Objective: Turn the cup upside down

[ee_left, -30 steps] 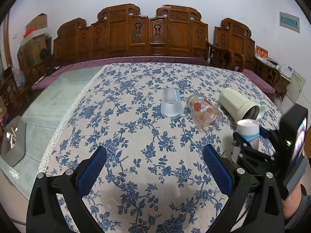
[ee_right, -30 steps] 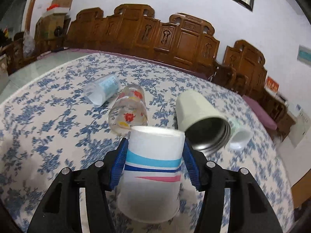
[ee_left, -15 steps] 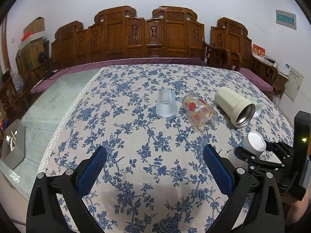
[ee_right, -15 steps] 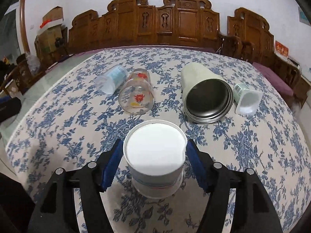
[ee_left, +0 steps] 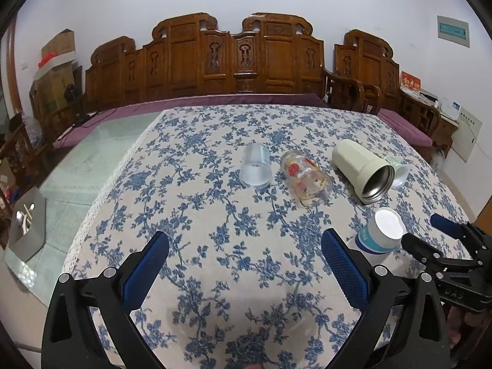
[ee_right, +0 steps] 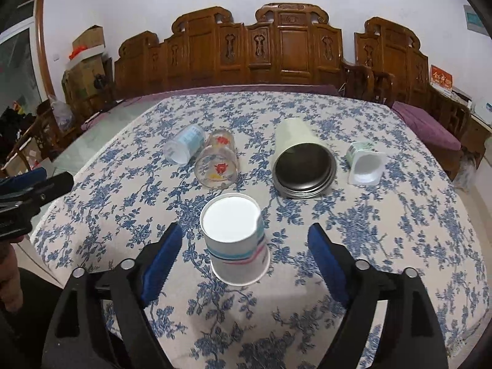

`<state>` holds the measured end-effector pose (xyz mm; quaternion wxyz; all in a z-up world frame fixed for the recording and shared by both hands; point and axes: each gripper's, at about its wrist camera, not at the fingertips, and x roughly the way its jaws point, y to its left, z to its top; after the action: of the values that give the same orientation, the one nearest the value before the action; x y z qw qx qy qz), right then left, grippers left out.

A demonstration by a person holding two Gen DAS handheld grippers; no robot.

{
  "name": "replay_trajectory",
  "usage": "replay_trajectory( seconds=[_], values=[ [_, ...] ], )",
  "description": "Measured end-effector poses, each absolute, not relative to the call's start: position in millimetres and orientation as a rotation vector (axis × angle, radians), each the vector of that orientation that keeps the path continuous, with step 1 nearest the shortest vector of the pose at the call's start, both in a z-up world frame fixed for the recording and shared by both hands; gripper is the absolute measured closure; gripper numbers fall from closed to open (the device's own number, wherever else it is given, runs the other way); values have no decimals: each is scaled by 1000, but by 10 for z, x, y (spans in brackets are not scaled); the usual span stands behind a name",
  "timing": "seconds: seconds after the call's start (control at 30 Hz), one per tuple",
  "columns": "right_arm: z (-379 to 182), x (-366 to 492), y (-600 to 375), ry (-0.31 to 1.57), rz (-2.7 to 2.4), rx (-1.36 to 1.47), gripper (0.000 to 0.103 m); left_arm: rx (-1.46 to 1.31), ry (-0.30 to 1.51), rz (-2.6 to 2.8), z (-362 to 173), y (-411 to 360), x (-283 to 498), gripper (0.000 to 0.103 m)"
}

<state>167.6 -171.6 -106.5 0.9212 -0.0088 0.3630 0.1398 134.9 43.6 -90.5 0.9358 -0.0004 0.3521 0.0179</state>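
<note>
Right wrist view: the paper cup [ee_right: 236, 240] stands upside down on the tablecloth [ee_right: 384, 230], between the right gripper [ee_right: 241, 250]'s spread jaws, untouched. Withdraw straight back without clipping it.

Glass cup [ee_right: 216, 163], steel tumbler [ee_right: 303, 162], yogurt pot [ee_right: 364, 163] lying sideways.

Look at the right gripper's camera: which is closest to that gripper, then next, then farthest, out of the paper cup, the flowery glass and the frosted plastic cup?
1. paper cup, upside down between the open fingers.
2. flowery glass, on its side, behind it.
3. frosted plastic cup, farther back left.
</note>
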Motion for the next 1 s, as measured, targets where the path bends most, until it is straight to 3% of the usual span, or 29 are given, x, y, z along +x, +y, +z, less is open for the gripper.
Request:
replay_trajectory(
  seconds=[0.57, 0.7, 1.0],
  values=[
    [-905, 1218, -2151, 703, 273, 59, 12, 50, 739, 5, -832, -7, 898, 8],
    [-818, 1085, -2264, 678, 263, 75, 3, 56, 731, -4, -779, -102, 778, 8],
    [-632, 826, -2440, 645, 237, 88, 3, 61, 706, -11, -622, -230, 525, 8]
  ],
)
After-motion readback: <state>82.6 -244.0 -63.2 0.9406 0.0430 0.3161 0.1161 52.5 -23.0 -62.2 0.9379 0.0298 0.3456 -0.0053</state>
